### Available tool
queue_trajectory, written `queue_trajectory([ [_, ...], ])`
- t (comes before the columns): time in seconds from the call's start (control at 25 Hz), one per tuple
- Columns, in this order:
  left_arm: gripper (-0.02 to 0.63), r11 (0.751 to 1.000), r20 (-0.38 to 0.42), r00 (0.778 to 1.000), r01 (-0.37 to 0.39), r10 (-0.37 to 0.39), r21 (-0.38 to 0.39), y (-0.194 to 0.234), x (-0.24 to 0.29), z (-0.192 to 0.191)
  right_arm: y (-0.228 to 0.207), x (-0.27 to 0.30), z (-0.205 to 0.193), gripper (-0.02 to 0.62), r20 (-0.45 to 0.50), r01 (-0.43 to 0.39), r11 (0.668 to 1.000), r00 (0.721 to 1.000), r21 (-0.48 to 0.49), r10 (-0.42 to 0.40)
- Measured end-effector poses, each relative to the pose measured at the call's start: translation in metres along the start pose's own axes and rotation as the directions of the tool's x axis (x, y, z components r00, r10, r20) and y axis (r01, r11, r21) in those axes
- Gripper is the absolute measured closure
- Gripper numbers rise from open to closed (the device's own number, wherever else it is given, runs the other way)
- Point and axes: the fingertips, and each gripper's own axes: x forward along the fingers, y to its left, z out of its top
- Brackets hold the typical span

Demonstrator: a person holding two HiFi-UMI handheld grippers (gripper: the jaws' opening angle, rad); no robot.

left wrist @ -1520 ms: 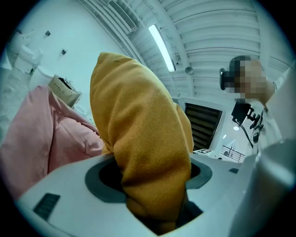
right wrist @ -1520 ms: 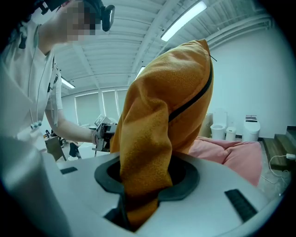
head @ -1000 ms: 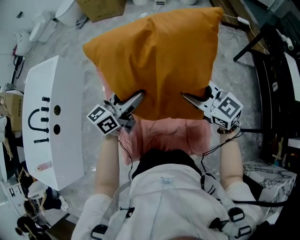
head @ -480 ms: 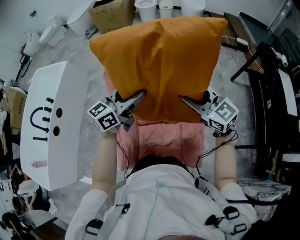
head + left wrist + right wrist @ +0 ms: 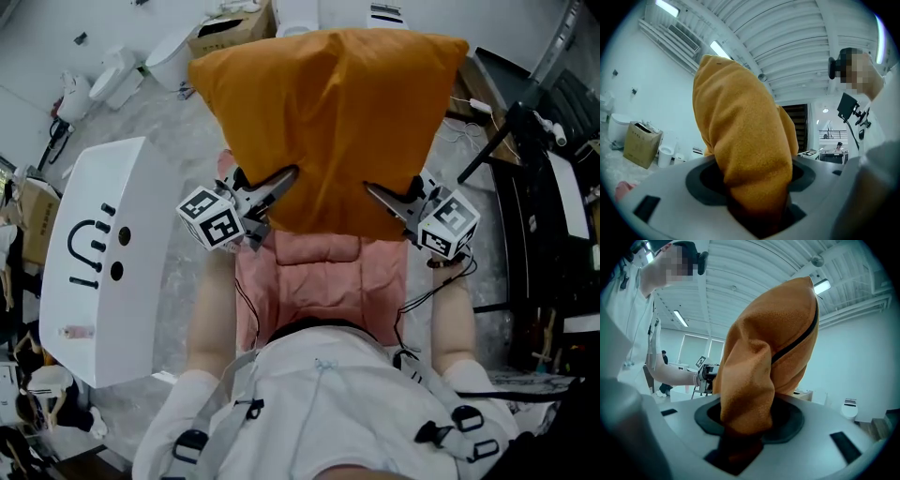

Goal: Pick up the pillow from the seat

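The orange pillow [image 5: 328, 122] hangs above the pink padded seat [image 5: 319, 272], held by its near edge from both sides. My left gripper [image 5: 284, 180] is shut on the pillow's lower left corner, and my right gripper [image 5: 377, 194] is shut on its lower right corner. In the left gripper view a thick fold of the pillow [image 5: 740, 136] is pinched between the jaws of the left gripper [image 5: 757, 197]. In the right gripper view the pillow [image 5: 773, 348], with its dark zip seam, is bunched in the right gripper [image 5: 743, 432]. The pillow hides the seat's far part.
A white panel with black marks [image 5: 103, 262] stands to the left of the seat. A cardboard box [image 5: 230, 33] and white bins lie on the floor beyond. A black desk and frame [image 5: 525, 187] run along the right side. The person's torso fills the bottom.
Both grippers have risen with the pillow in them. More of the pink seat shows below the pillow than a second ago.
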Motion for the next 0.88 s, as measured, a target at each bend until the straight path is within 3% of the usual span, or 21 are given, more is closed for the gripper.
queue_trajectory([
  [0.88,0.285,1.0,0.034,0.999,0.021,-0.022,0.023,-0.012,-0.011,0.019,0.013,-0.001,0.023,0.417,0.013,0.012,0.998,1.0,-0.055,-0.011],
])
